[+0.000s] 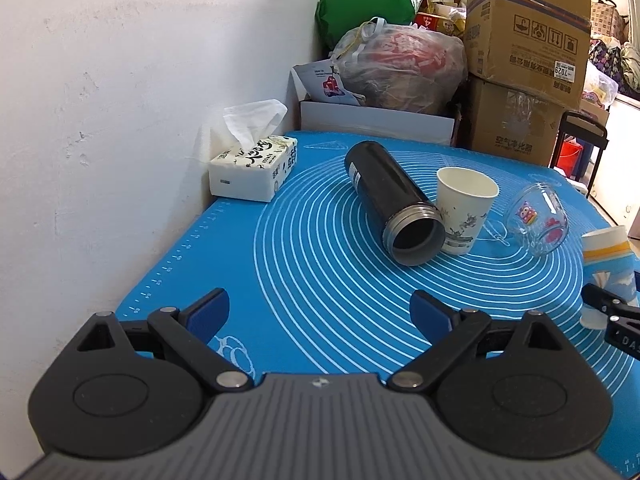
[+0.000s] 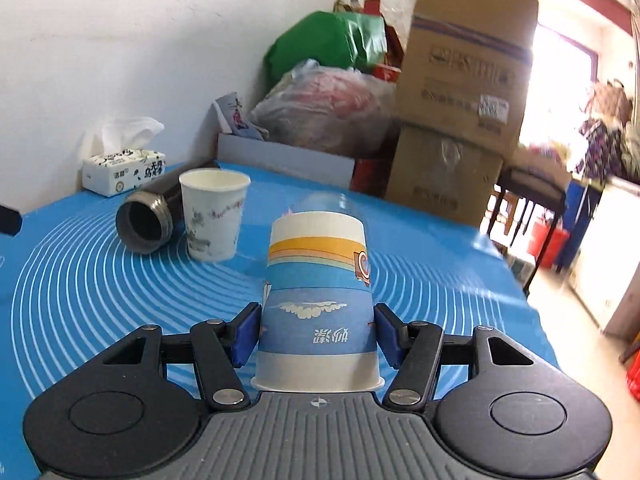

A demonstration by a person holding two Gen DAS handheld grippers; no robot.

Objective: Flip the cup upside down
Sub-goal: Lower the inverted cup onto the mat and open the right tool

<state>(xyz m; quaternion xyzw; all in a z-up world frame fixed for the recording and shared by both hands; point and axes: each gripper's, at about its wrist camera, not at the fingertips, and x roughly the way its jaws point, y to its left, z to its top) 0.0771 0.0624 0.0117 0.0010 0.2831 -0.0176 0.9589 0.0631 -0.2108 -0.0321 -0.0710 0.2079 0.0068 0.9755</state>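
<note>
Cup inverted, rim down, clamped in right claw — left claw wide over bare mat.

— The cup?
— Paper, blue with an orange band and white clouds — upside down, rim at the bottom, base up, print inverted, over the blue mat.

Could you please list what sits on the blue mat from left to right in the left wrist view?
Tissue box → black flask → white paper cup → glass cup → blue paper cup, held by the right gripper.
</note>
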